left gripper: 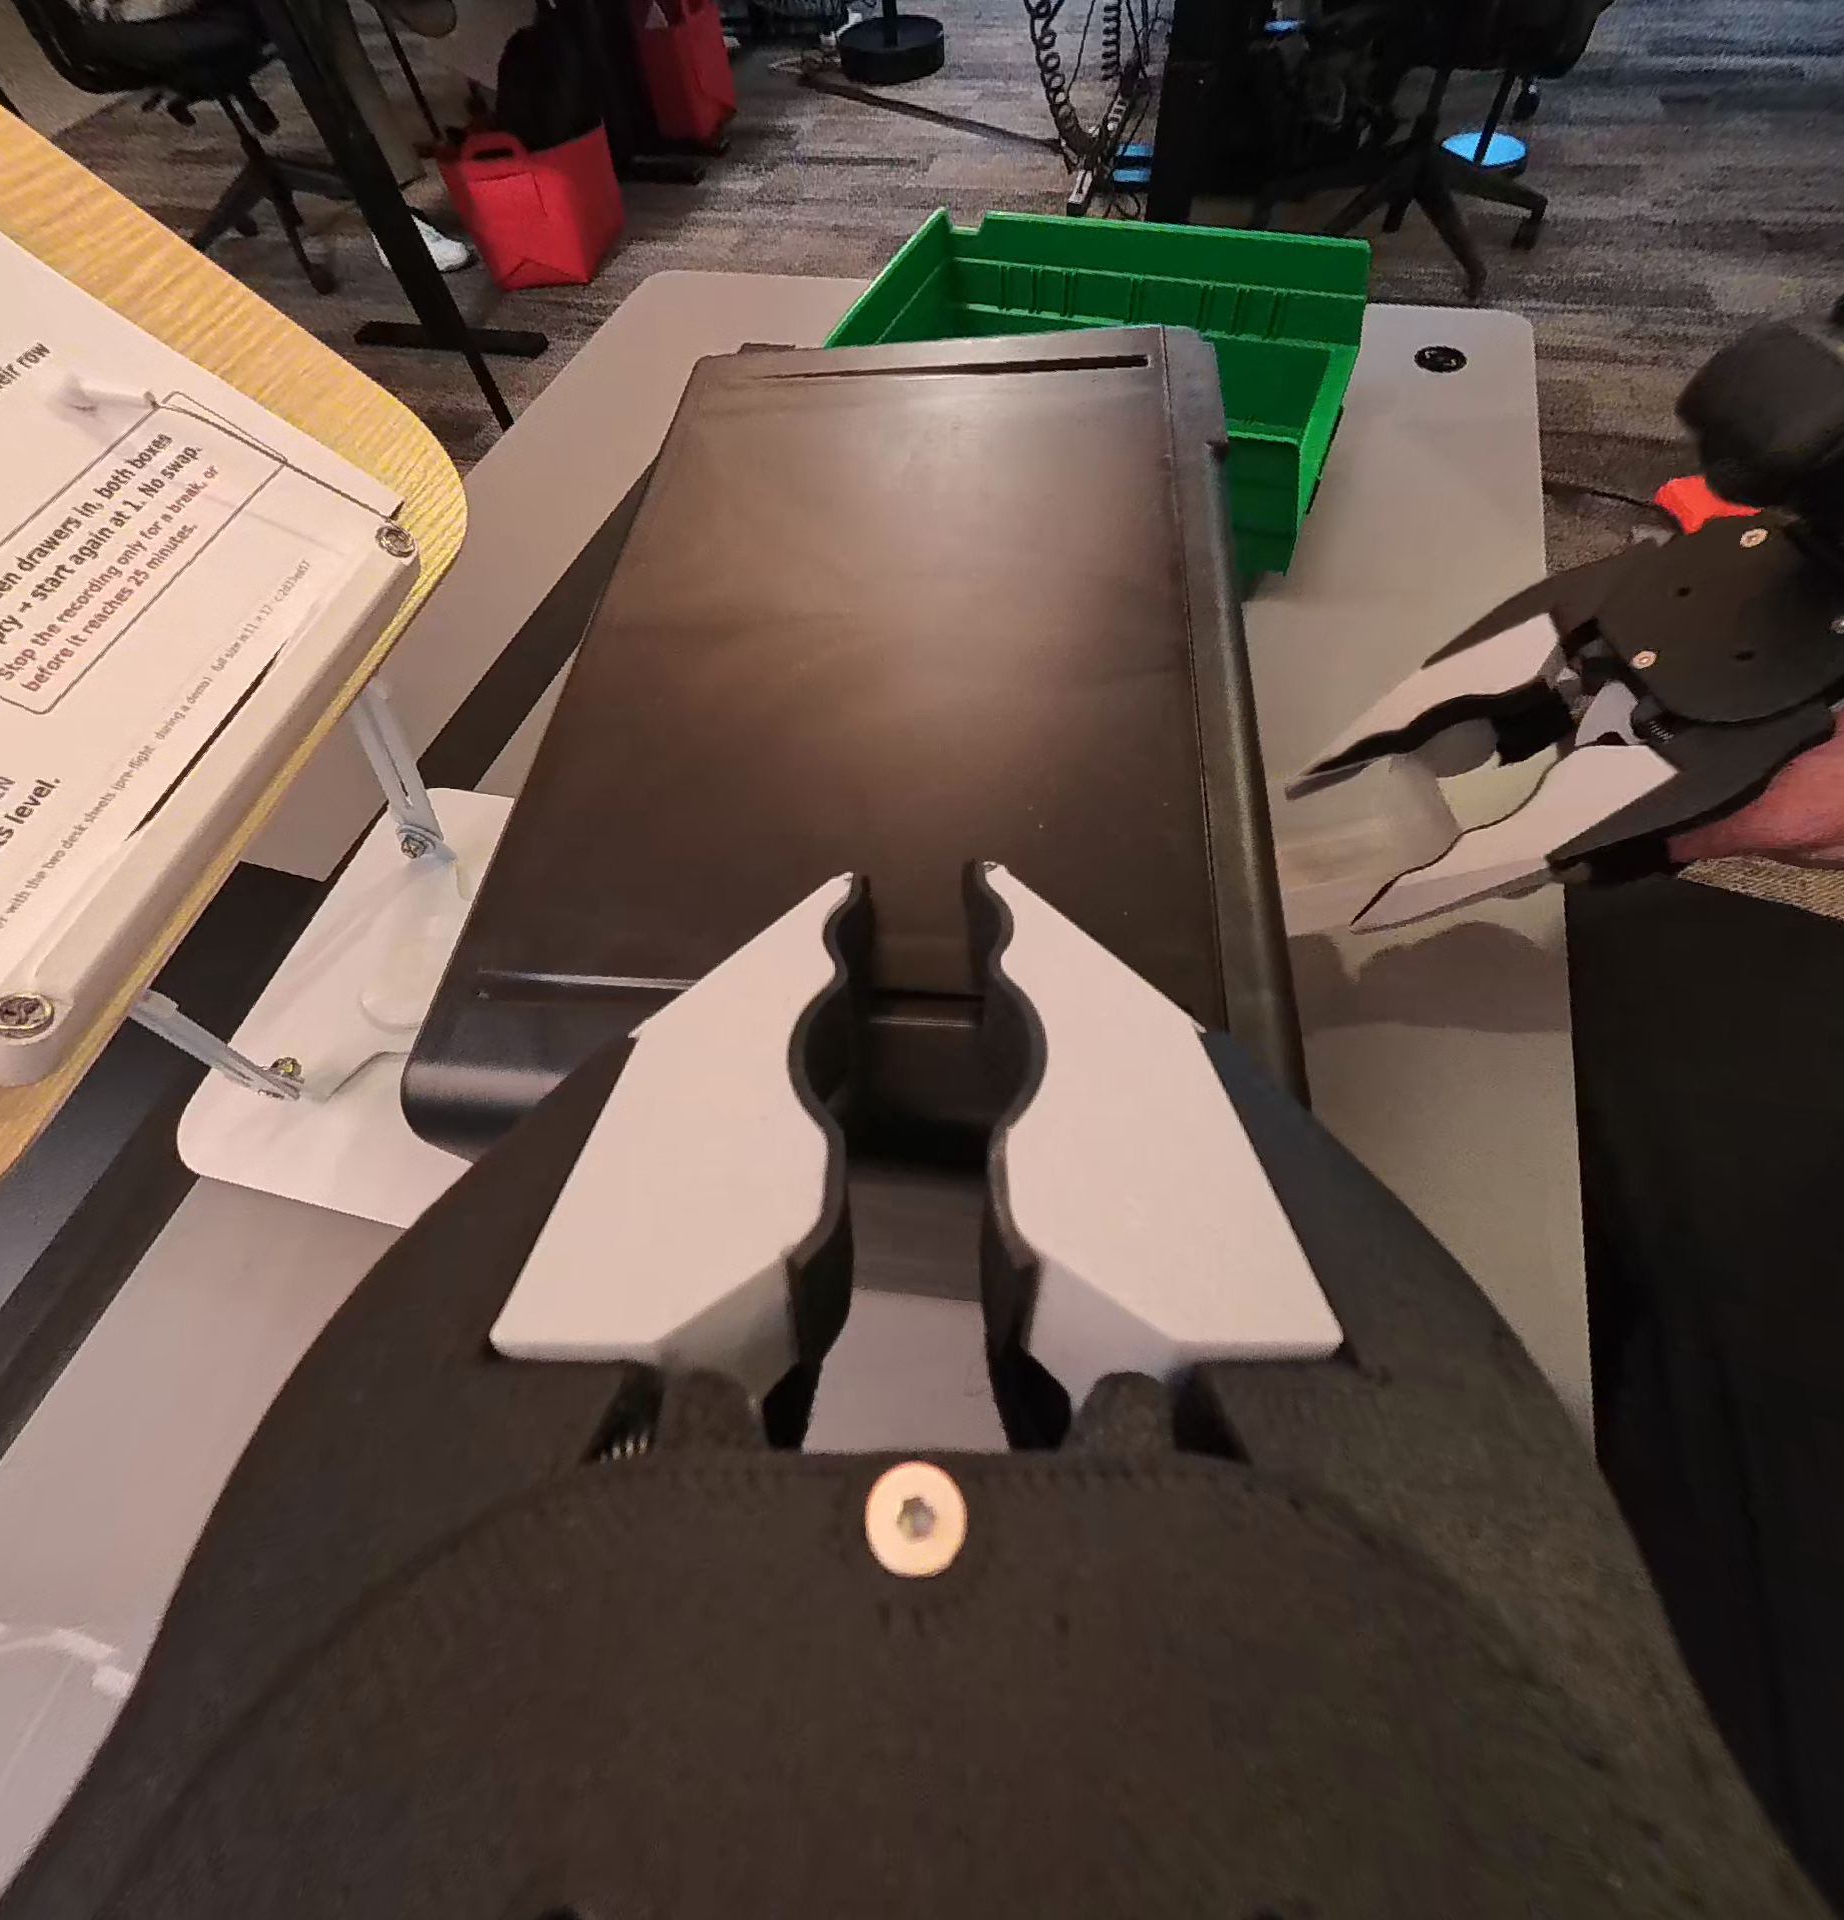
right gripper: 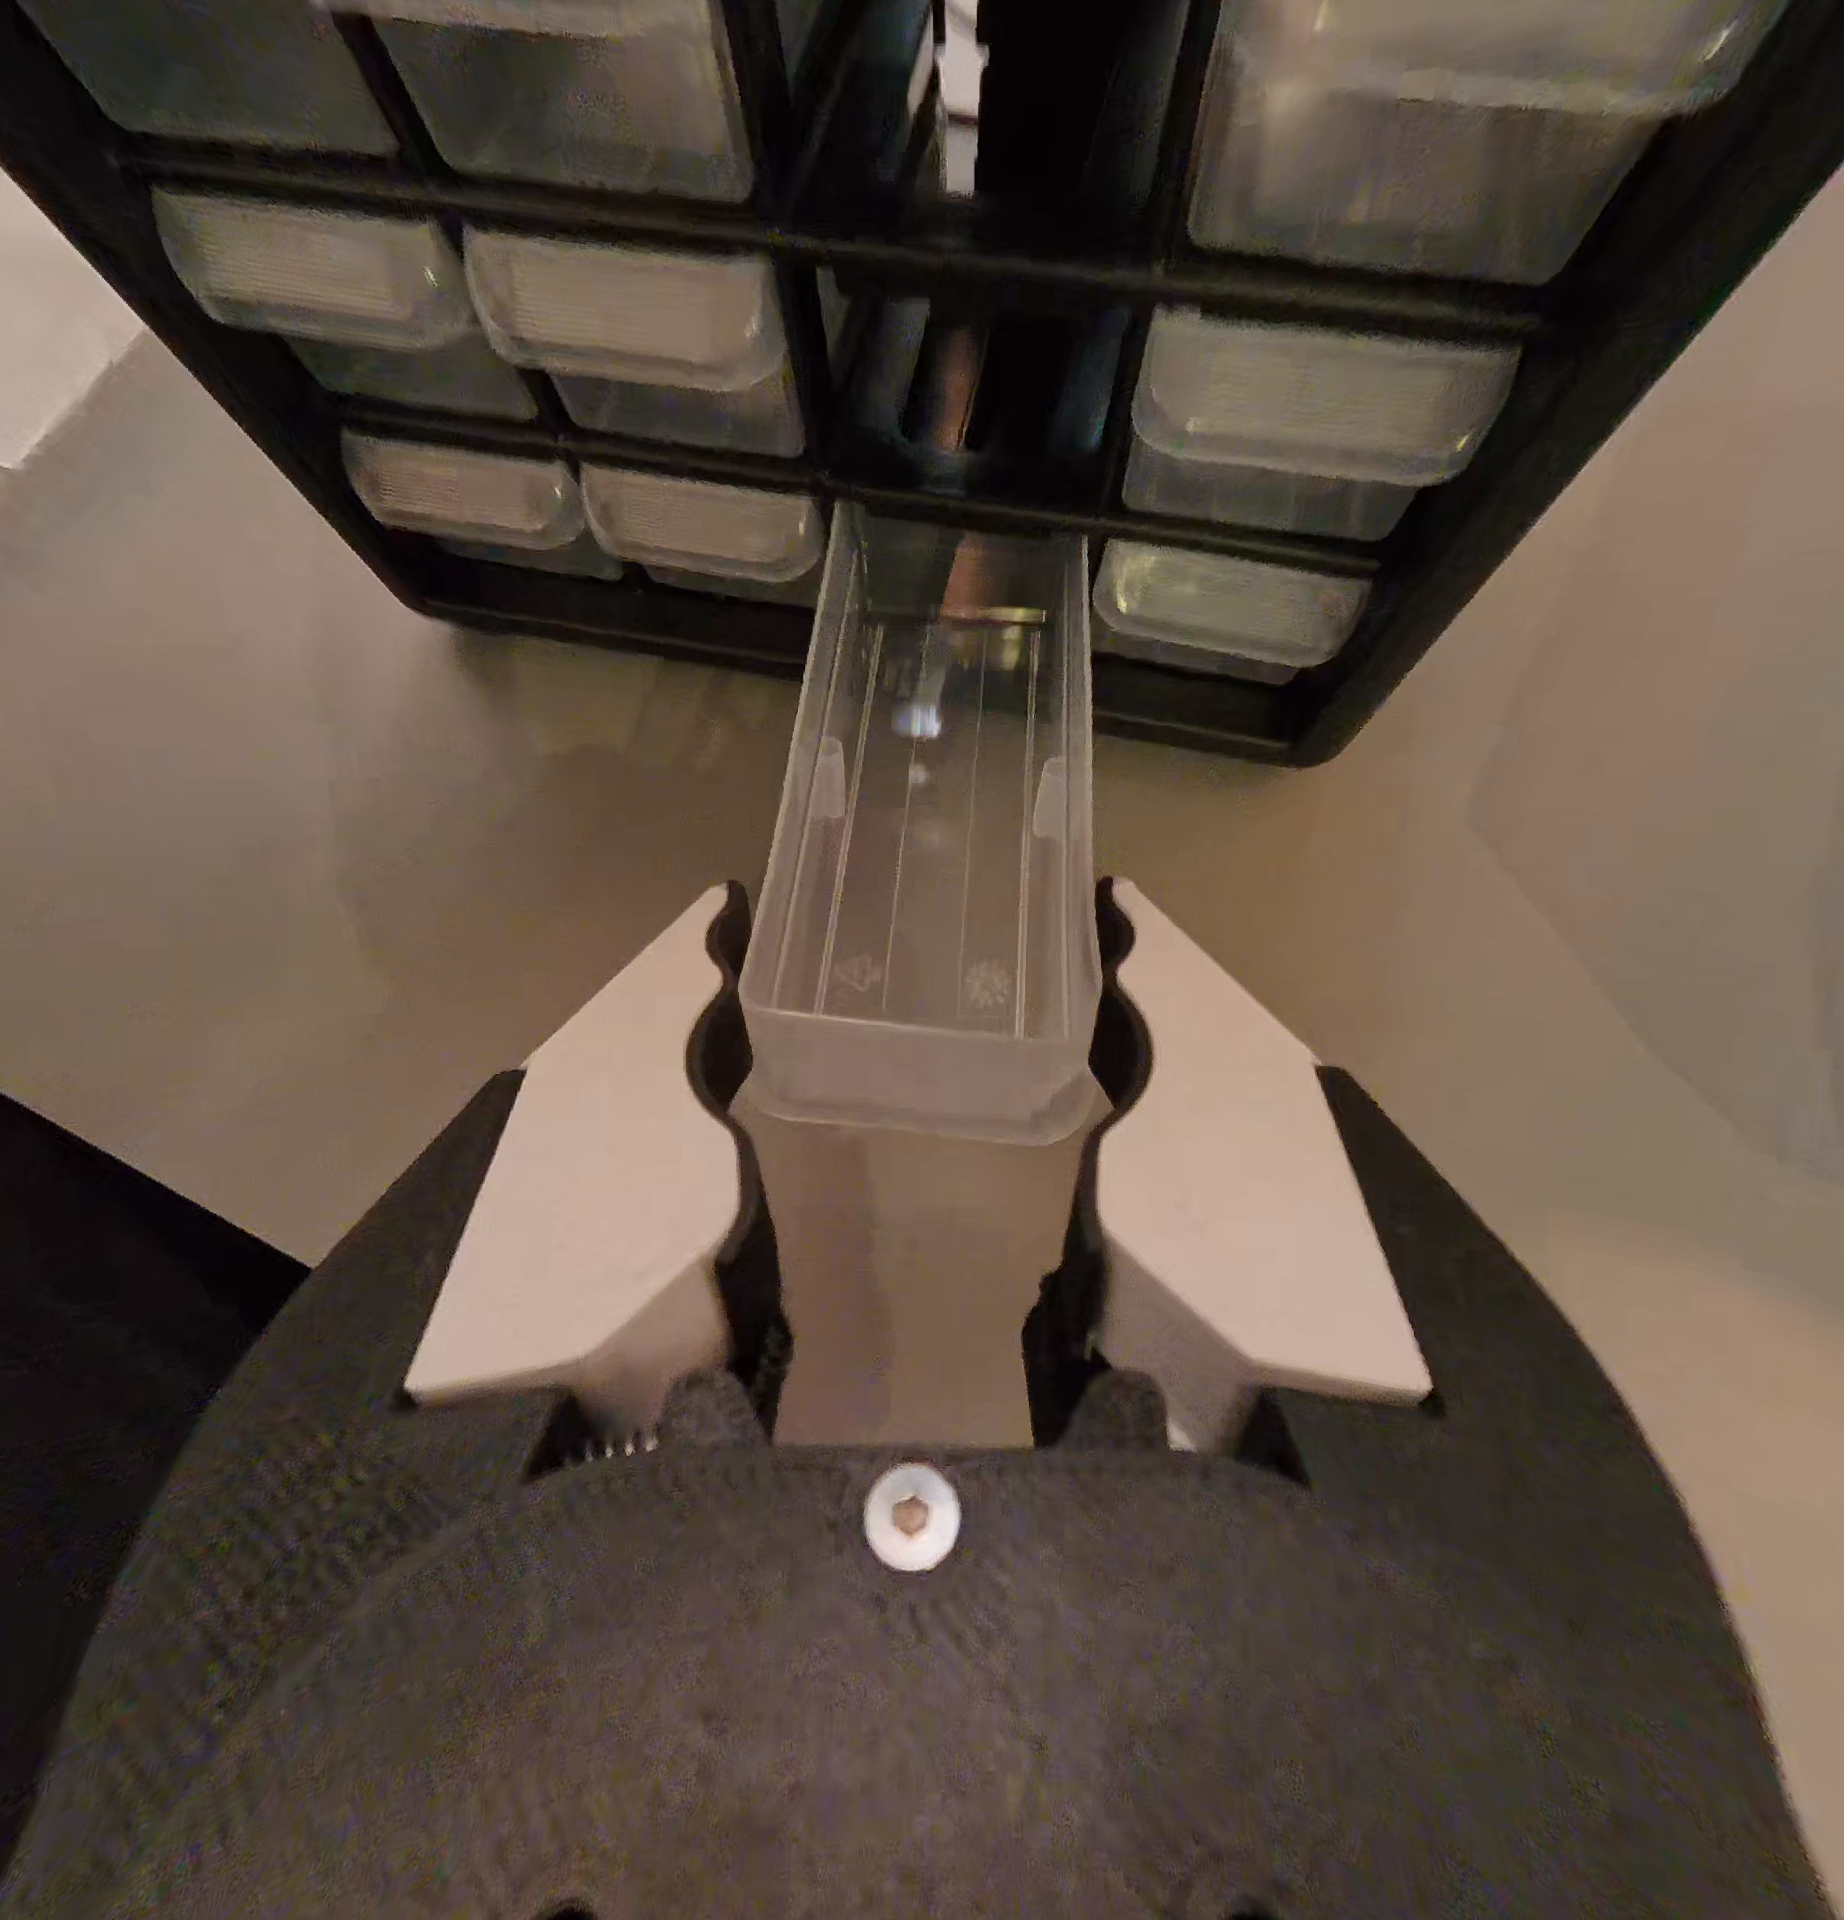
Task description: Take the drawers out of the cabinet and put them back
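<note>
Drawer (right gripper: 923, 883) half out of cabinet (right gripper: 689, 249), right hand-held gripper (right gripper: 918, 914) clamping its front edges

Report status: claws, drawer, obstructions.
Left claw open above black plastic cabinet top. Right claw shut on clear plastic drawer, partly out of bottom row. Nothing blocking.

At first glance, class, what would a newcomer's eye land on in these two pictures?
First, the clear plastic drawer, drawn most of the way out of the bottom row of the black grid cabinet and held at its front end by the right gripper. In the left wrist view, the left gripper hovers over the cabinet's flat black top, with a bright green plastic bin behind it.
</note>
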A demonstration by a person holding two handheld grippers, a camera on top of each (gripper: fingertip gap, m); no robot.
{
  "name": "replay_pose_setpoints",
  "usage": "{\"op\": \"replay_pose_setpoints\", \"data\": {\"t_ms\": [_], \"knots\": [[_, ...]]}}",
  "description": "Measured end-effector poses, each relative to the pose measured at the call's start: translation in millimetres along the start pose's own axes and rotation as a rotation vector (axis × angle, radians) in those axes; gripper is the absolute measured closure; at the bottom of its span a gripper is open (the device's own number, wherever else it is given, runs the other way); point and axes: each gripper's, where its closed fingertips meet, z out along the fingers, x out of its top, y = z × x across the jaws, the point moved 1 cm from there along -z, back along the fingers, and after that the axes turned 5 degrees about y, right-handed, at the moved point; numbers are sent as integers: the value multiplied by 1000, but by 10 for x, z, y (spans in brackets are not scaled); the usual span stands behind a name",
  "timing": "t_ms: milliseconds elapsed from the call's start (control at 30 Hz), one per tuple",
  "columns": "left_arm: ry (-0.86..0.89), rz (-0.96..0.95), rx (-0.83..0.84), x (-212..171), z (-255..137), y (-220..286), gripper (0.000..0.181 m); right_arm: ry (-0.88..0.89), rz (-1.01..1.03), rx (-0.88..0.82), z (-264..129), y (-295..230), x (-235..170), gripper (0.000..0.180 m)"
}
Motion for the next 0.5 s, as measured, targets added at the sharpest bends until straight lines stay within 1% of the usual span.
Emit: {"op": "replay_pose_setpoints", "data": {"t_ms": [133,267,300,333,367,400,467,500], "knots": [[1,-1,-3,0,0,3,163,-97,13,3,155,-15,-225,115],[3,1,-4,0,-1,4,163,-94,-5,37,328,-75,-155,111],[3,2,-3,0,-2,4,163,-77,-5,70,381,-122,-105,107],[3,3,-3,-1,-1,3,163,-60,-18,108,415,-175,-53,93],[3,3,-2,-1,-2,3,163,-59,-42,137,422,-211,-14,75],[3,4,-2,-1,-2,3,163,-75,-74,162,398,-230,3,68],[5,5,-2,-1,-3,4,163,-97,-171,202,284,-205,12,60],[6,5,-3,0,-3,3,163,-107,-235,213,219,-164,-10,65]]}}
